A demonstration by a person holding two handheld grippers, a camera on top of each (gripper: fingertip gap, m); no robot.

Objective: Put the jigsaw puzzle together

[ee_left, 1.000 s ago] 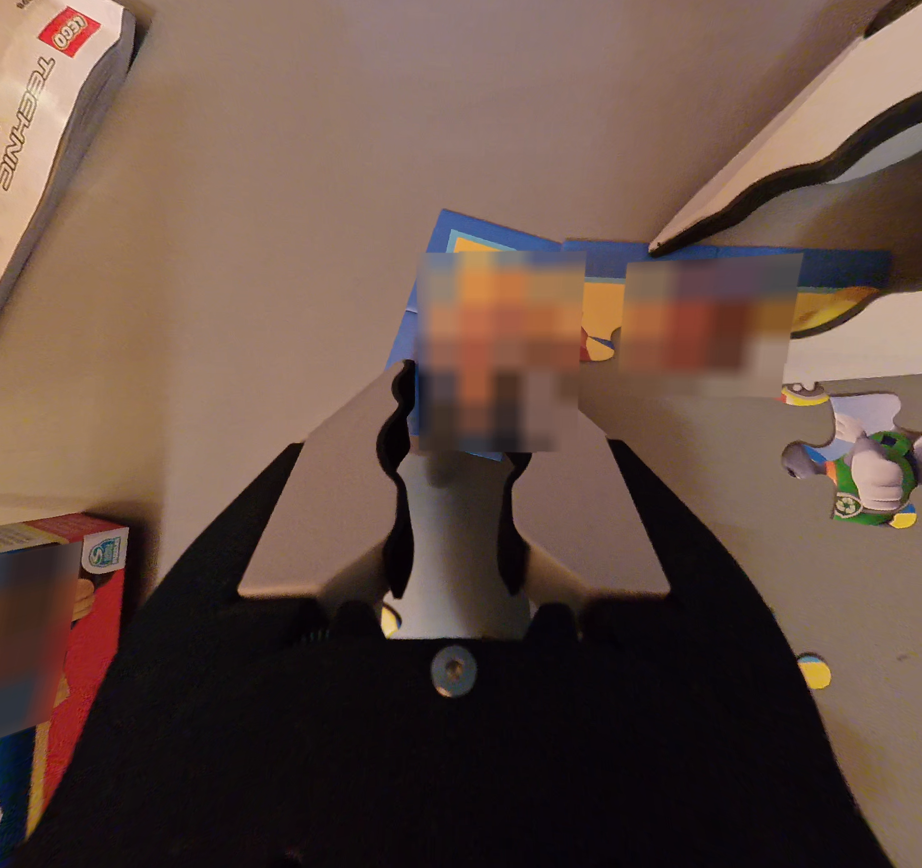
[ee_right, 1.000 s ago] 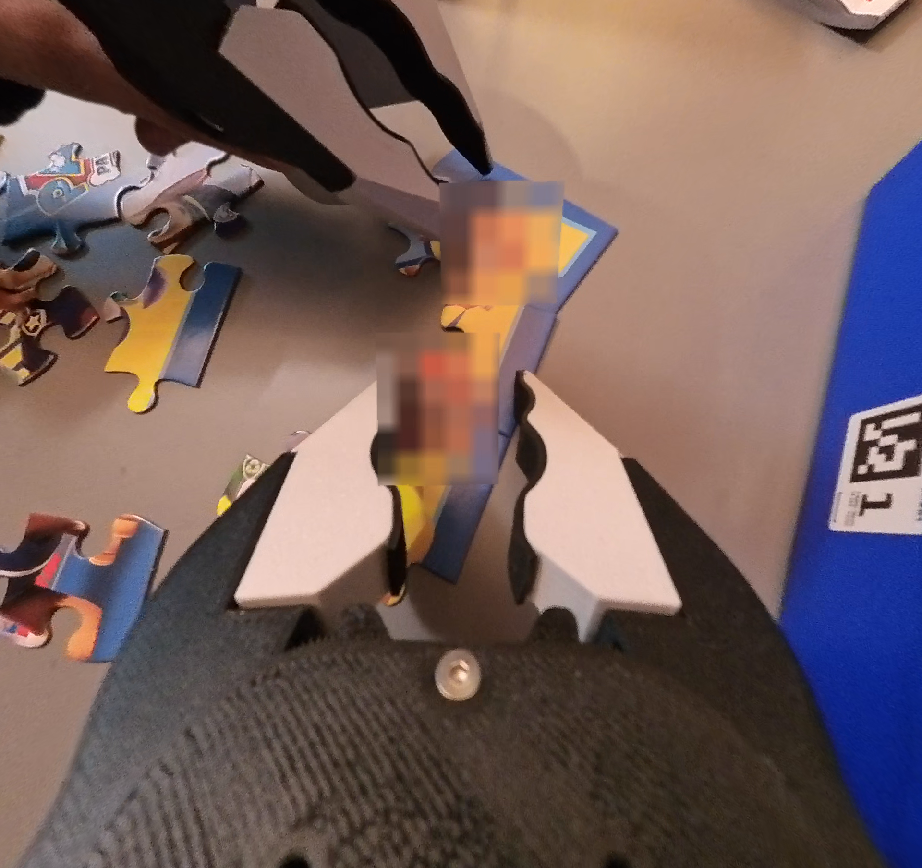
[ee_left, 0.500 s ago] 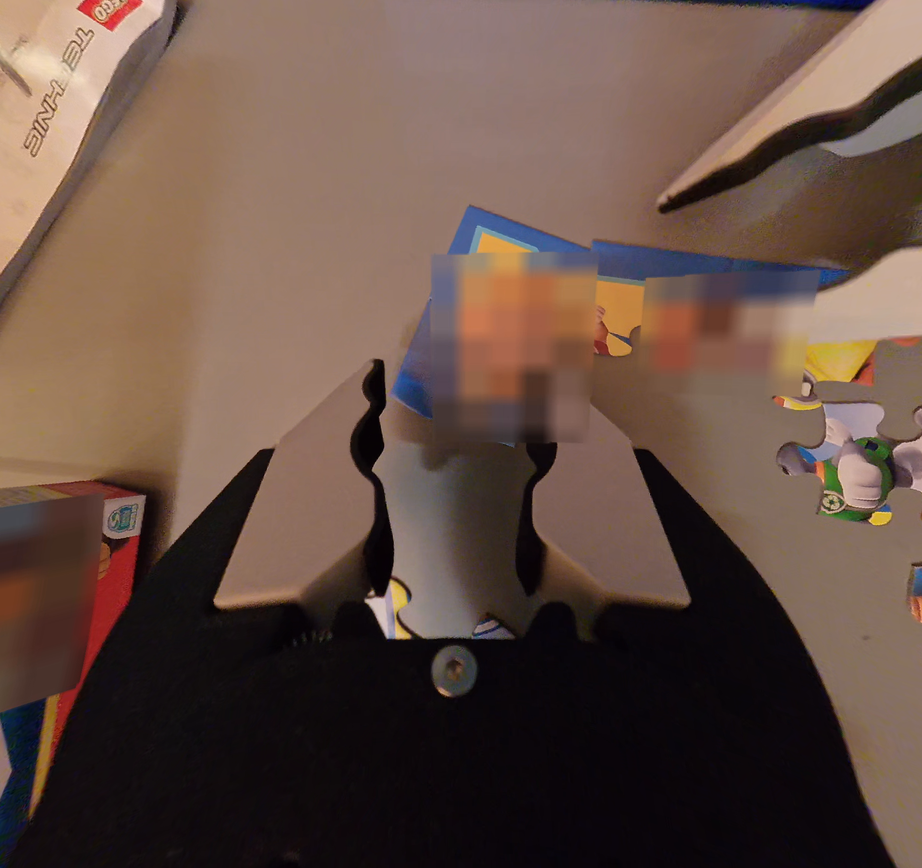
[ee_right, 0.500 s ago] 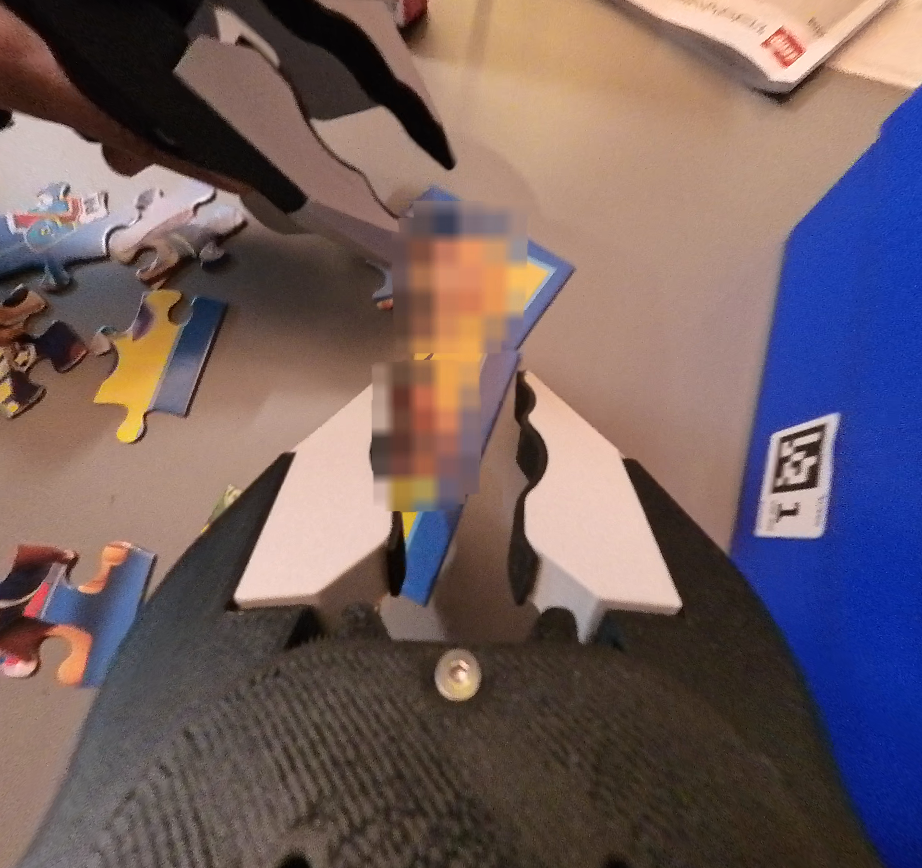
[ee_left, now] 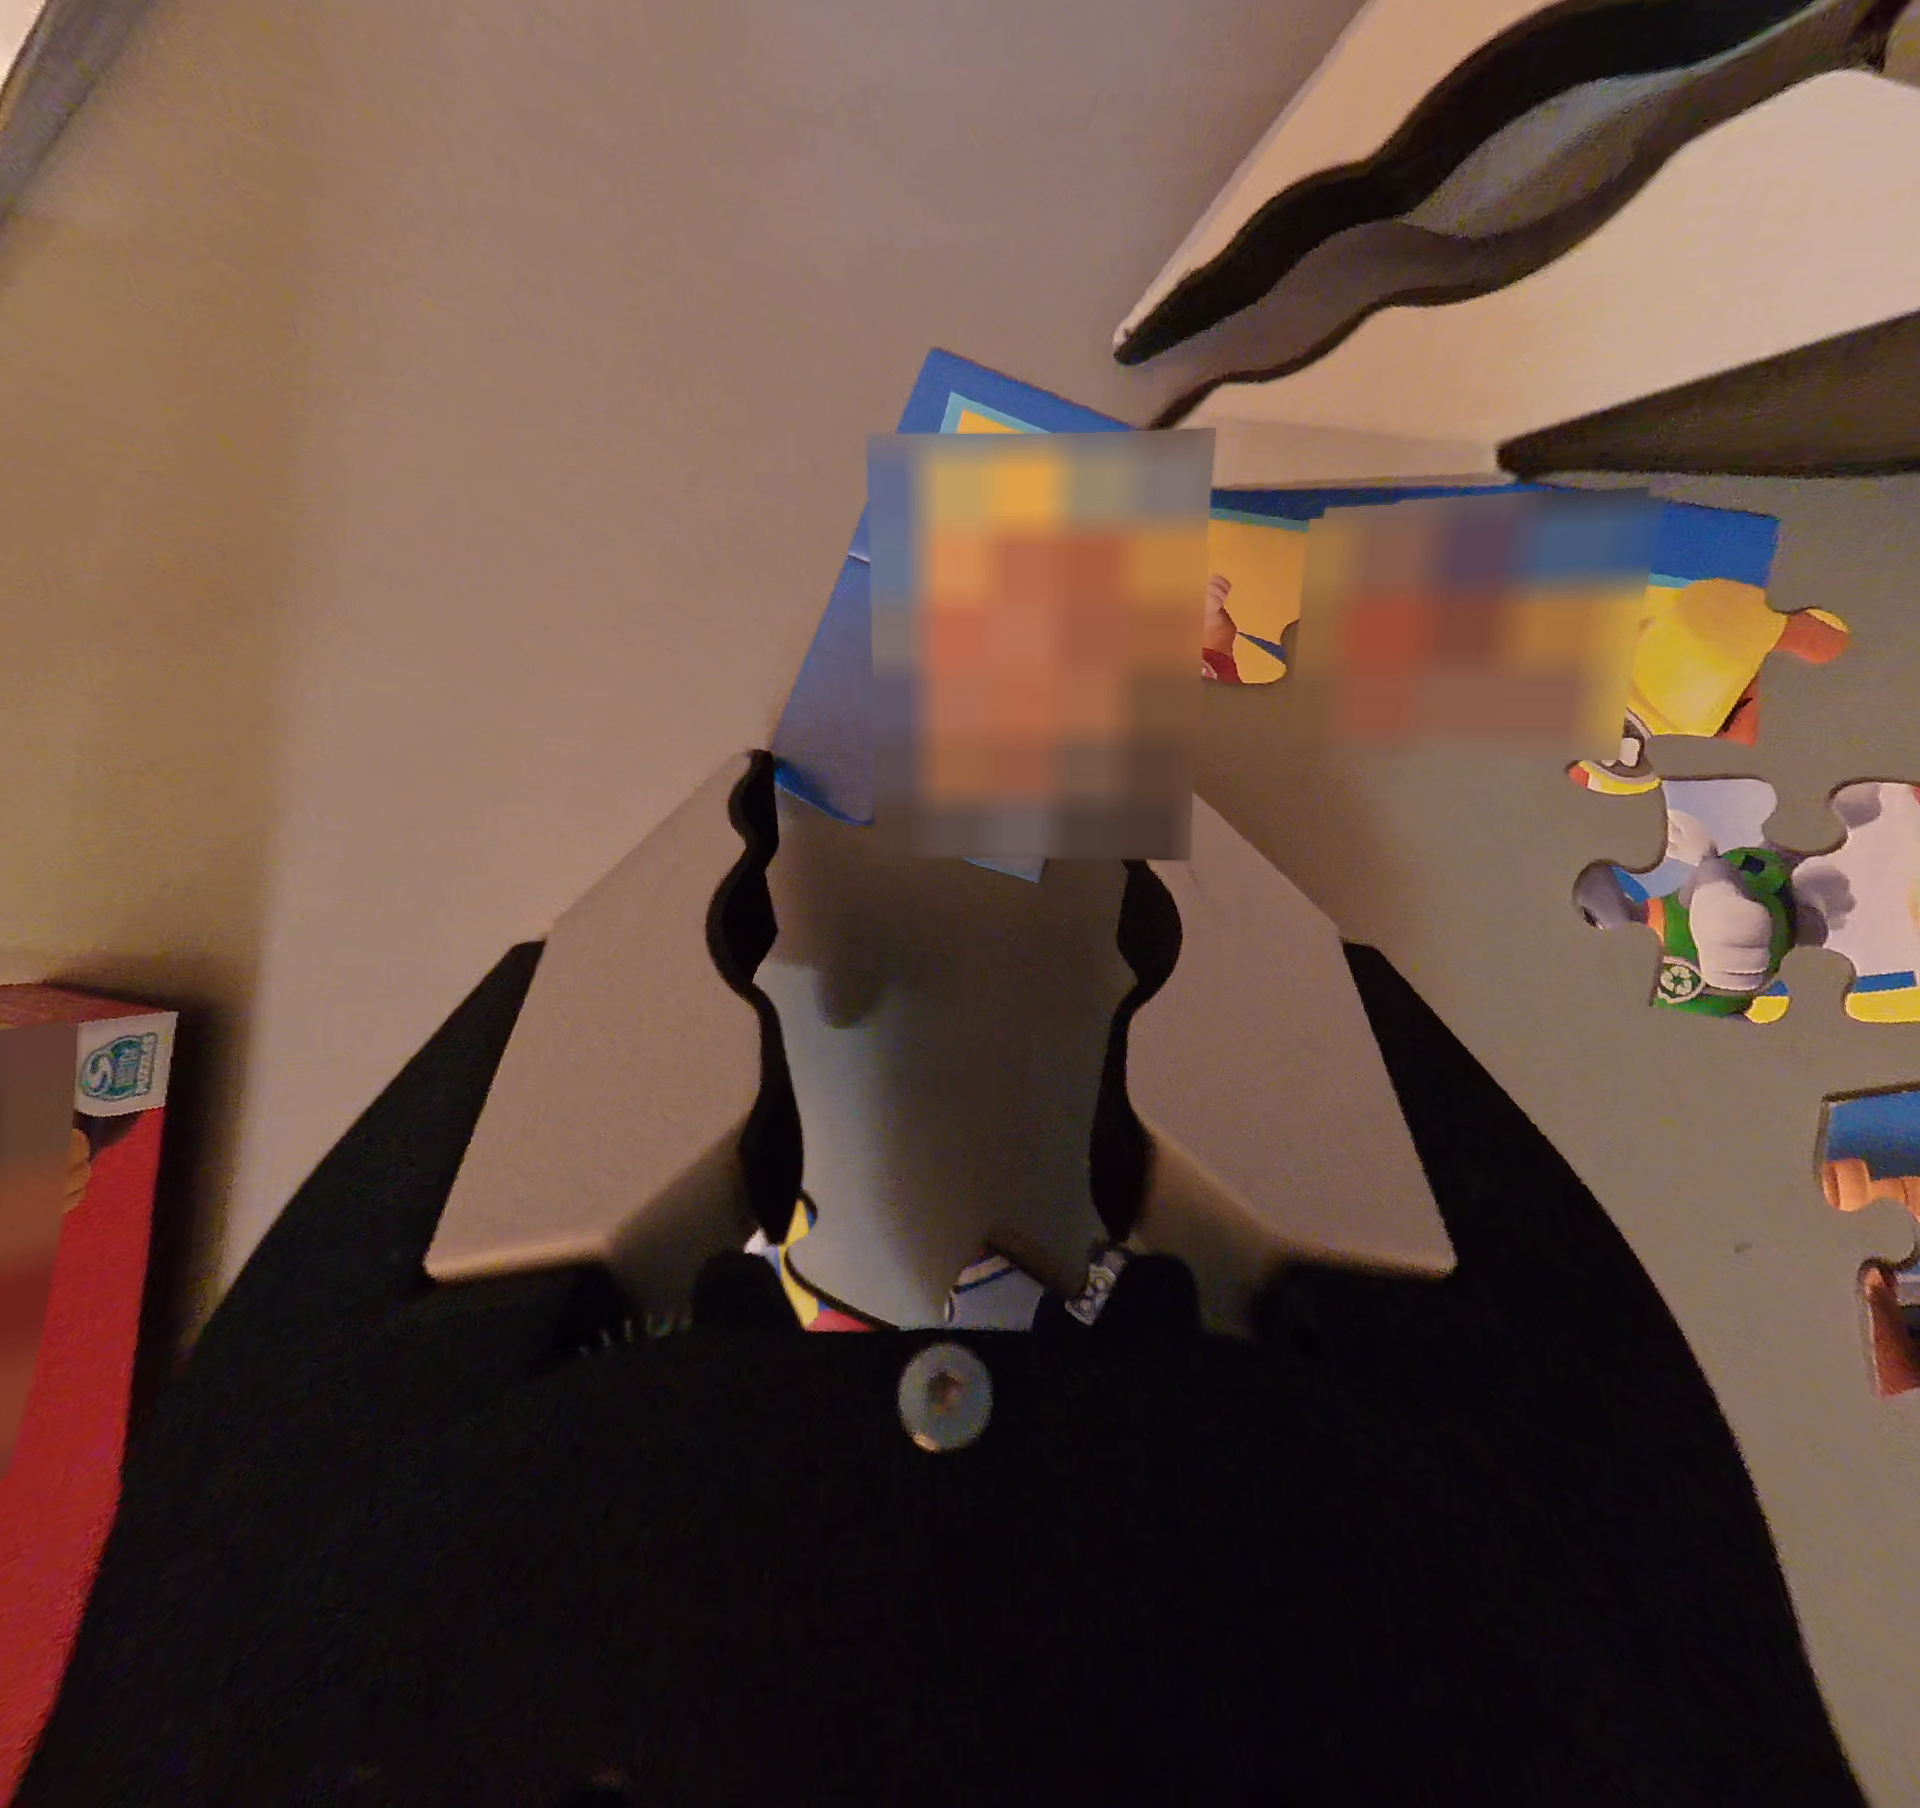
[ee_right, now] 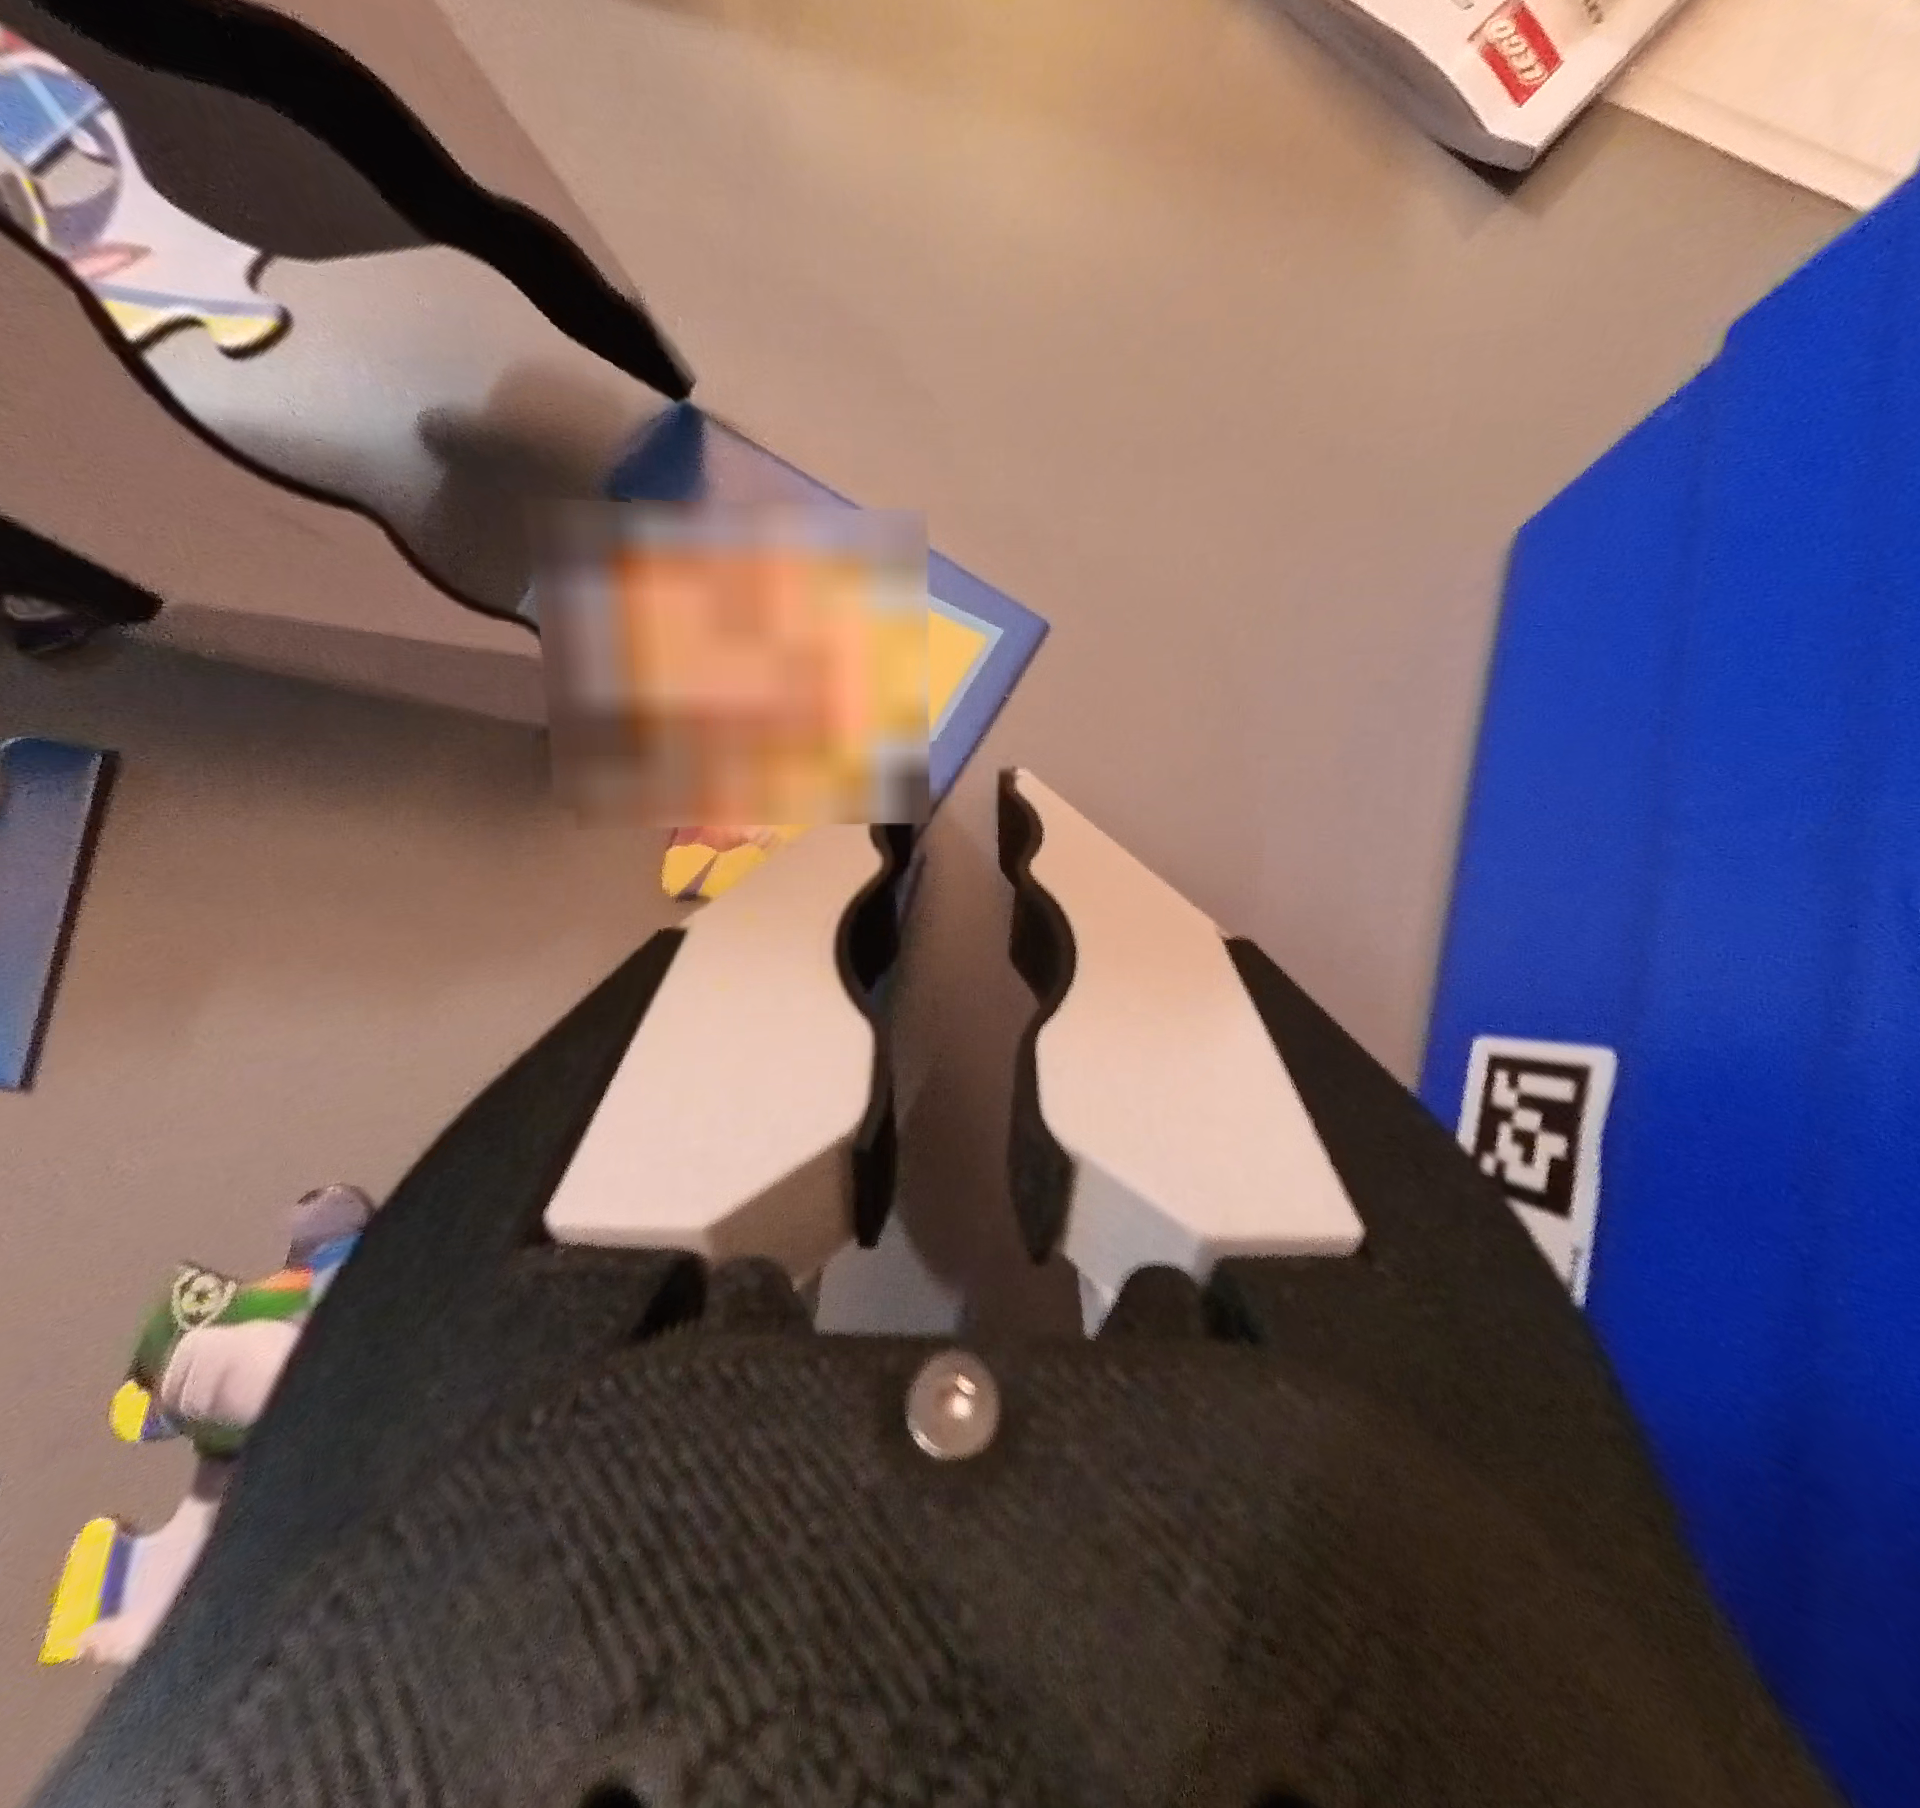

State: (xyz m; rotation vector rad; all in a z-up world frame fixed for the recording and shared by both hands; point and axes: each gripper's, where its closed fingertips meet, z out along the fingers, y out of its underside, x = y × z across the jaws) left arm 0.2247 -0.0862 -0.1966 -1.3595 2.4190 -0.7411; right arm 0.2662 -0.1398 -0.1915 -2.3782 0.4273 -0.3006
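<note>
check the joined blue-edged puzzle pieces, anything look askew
Yes. The corner puzzle piece sits rotated against the adjoining edge piece: their blue borders meet at an angle rather than in one straight line. The left gripper stands open just short of it, holding nothing.

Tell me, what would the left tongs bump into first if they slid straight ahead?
Probably the blue-edged corner puzzle piece lying on the table just past the open left tongs; depth is hard to judge.
</note>
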